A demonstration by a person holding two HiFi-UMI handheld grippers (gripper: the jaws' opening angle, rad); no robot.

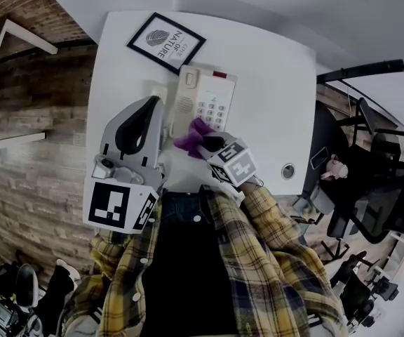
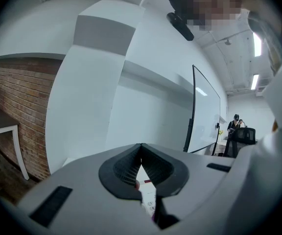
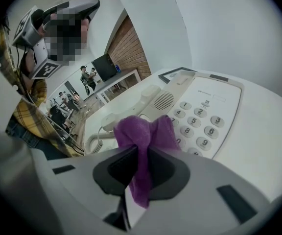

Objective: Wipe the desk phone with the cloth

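A cream desk phone [image 1: 203, 98] lies on the white desk [image 1: 272, 69], its handset [image 3: 133, 103] on the cradle at its left side. My right gripper [image 1: 210, 144] hovers over the phone's near end, shut on a purple cloth [image 1: 192, 137]. In the right gripper view the cloth [image 3: 143, 133] bunches out from between the jaws [image 3: 140, 151], just in front of the keypad [image 3: 199, 119]. My left gripper [image 1: 153, 104] is held up left of the phone, high and close to the head camera. Its jaws [image 2: 141, 147] meet at the tips with nothing between them.
A black-framed picture [image 1: 165, 42] lies flat at the desk's far left, just beyond the phone. A round cable grommet [image 1: 287, 170] sits near the right front edge. Black office chairs [image 1: 377, 188] stand right of the desk, and a brick wall [image 1: 27, 153] runs along the left.
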